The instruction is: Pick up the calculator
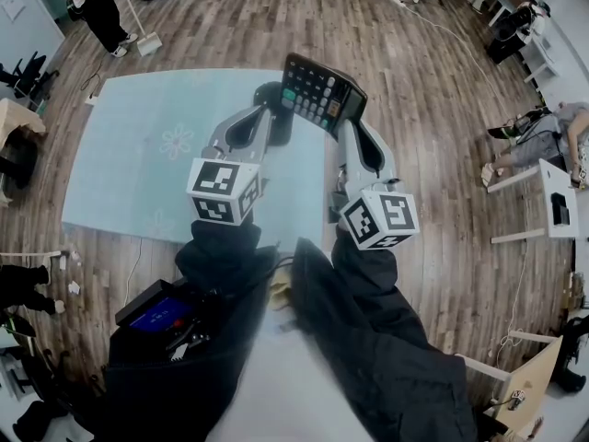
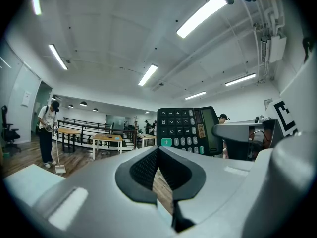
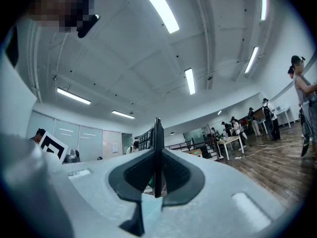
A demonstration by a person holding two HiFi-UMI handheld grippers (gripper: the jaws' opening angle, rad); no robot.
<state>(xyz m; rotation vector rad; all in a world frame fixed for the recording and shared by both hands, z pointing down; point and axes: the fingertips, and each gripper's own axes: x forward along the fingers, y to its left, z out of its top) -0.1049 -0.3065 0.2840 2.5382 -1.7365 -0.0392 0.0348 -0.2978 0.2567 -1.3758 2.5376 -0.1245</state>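
A black calculator [image 1: 322, 93] with grey keys and one green key is lifted off the floor, tilted, above the far edge of a pale mat [image 1: 138, 164]. My right gripper [image 1: 346, 129] is shut on its lower edge. In the right gripper view the calculator [image 3: 157, 148] shows edge-on, clamped between the dark pads. My left gripper [image 1: 276, 116] sits just left of the calculator, shut with nothing between its pads. In the left gripper view, the calculator [image 2: 190, 130] faces the camera to the right of those shut jaws [image 2: 158, 151].
The pale mat lies on a wooden floor [image 1: 414, 109]. A person with a broom [image 1: 103, 15] stands at the far left. White tables [image 1: 550, 196] and a seated person [image 1: 543, 136] are at the right. A black device [image 1: 156, 313] hangs at my waist.
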